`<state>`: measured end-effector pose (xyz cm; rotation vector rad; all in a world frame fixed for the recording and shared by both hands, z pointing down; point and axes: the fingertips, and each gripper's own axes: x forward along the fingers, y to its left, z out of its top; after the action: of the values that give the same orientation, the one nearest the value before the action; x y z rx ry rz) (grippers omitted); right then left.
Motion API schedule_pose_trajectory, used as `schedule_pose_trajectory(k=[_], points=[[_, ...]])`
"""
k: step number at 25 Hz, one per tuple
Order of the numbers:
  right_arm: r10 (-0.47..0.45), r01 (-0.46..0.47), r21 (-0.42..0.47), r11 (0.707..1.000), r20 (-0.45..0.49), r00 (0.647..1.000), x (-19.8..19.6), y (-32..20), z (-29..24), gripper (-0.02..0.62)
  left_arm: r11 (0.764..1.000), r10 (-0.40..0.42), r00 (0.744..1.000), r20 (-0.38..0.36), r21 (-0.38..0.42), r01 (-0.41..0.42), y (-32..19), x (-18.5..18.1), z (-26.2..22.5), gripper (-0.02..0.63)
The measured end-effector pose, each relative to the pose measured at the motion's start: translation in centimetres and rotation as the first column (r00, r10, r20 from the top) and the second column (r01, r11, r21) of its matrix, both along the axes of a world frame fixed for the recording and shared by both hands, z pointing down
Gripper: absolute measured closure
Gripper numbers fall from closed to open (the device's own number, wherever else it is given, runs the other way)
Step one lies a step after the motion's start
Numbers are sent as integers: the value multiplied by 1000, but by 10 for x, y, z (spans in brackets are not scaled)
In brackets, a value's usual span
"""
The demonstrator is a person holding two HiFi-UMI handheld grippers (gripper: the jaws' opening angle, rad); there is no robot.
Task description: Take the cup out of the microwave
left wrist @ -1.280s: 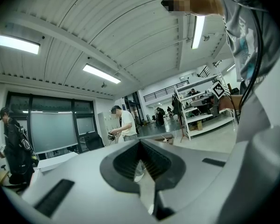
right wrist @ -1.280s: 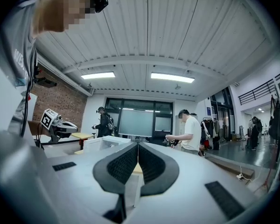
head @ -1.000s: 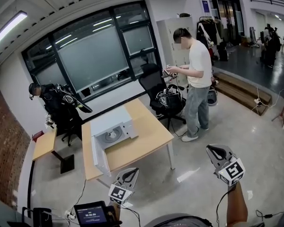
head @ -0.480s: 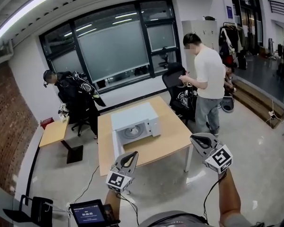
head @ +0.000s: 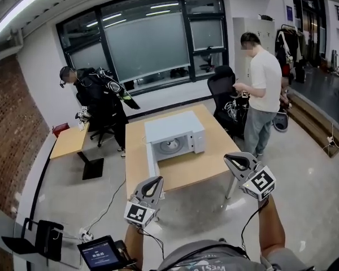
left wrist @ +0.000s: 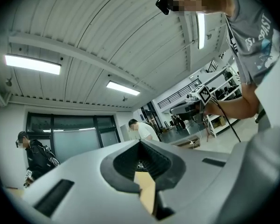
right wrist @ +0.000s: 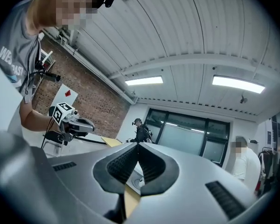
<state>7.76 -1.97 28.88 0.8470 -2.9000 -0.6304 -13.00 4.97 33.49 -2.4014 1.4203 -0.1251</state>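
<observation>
Nearest us, our grey left gripper (head: 153, 180) and right gripper (head: 231, 158) are both clenched on nothing, held out ahead of us. Over the last second we have walked closer: the light wooden table (head: 137, 151) now lies near the jaw tips, where before it was well apart. On it the white box microwave (head: 181, 130) stands with its door (head: 153, 165) swung open. We cannot make out the cup; we judge it is inside. The approach is nearly done, the reach not begun
</observation>
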Motion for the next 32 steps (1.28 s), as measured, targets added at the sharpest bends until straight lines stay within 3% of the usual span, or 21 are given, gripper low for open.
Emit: schedule_pose_trajectory(k=[5,8,10,13,16,21,27,32], points=[[-26,26,-32,999,2,1000,-32,-25,5,583,1000,-4,1000,-1,29,5,-9,-21,3,562],[-76,76,-80,994,-1,997,-58,-44,12,583,997,-64,997,-31,-41,63,-11,-39,9,563],[-109,109,-105,988,3,994,-72,-60,20,583,989,-107,994,-2,-102,106,-20,-51,25,563],[-121,120,-139,983,4,993,-91,-111,38,583,982,-129,992,-11,-139,126,-63,-65,36,563],[-137,131,-182,975,-20,990,-115,-176,69,583,985,-137,990,-21,-106,134,-120,-78,39,563],[-247,210,-291,933,-95,964,-162,-247,128,583,961,-244,969,-25,-136,239,-169,-101,55,563],[-304,209,-376,903,-215,928,-221,-290,182,583,950,-282,959,21,-134,282,-182,-127,54,562],[-304,138,-488,862,-278,911,-247,-381,275,581,924,-306,947,95,-211,320,-236,-124,89,563]])
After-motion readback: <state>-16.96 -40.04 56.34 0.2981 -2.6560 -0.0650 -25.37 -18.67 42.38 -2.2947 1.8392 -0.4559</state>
